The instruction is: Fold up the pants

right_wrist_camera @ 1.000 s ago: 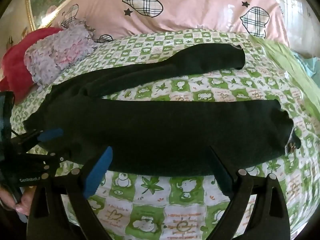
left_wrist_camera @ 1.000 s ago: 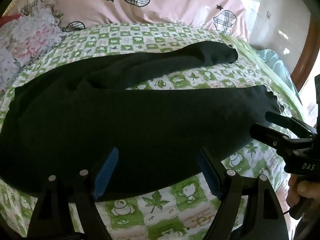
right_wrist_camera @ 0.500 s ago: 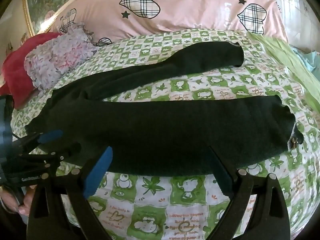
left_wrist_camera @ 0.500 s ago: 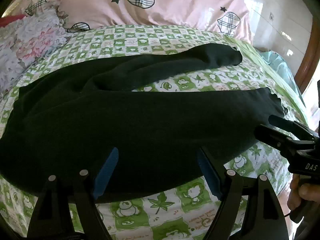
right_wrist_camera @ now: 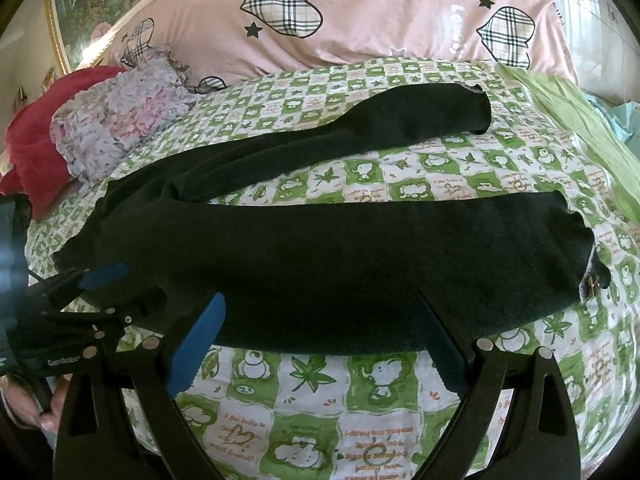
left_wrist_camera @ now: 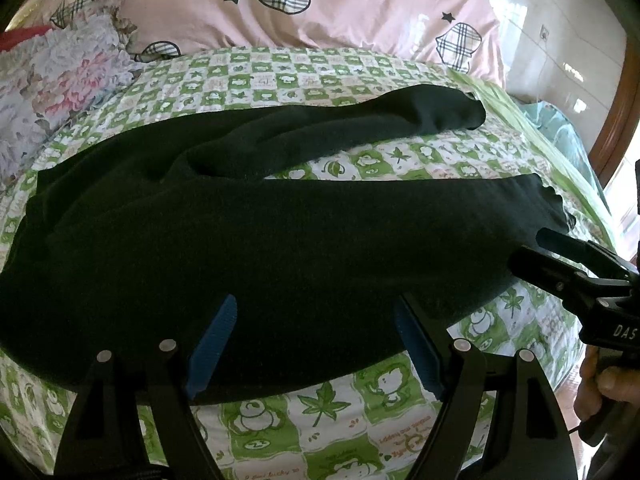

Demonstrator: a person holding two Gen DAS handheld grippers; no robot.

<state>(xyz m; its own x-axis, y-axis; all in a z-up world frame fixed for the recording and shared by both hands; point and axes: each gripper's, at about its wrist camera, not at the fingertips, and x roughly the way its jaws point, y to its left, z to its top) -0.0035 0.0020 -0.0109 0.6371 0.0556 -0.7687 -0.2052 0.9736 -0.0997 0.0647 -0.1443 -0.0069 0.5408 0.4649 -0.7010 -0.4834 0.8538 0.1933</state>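
Note:
Black pants [left_wrist_camera: 280,248] lie spread on a green-and-white checked bedsheet [left_wrist_camera: 320,420], waist to the left and the two legs splayed to the right; they also show in the right wrist view [right_wrist_camera: 360,264]. My left gripper [left_wrist_camera: 312,344] is open over the near edge of the pants near the waist end, holding nothing. My right gripper [right_wrist_camera: 320,340] is open over the near edge of the near leg. The right gripper also shows in the left wrist view [left_wrist_camera: 532,248], open beside the near leg's cuff. The left gripper also shows in the right wrist view [right_wrist_camera: 132,284], open at the waist.
A pink duvet with plaid hearts [right_wrist_camera: 360,20] lies along the back of the bed. A flowered pillow [right_wrist_camera: 116,128] and a red cloth [right_wrist_camera: 32,152] sit at the back left. A wooden bed frame [left_wrist_camera: 616,92] and green and teal fabric [right_wrist_camera: 580,120] are at the right.
Both grippers have moved slightly lower and closer to the near edge of the pants. Both stay open. The pants have not moved.

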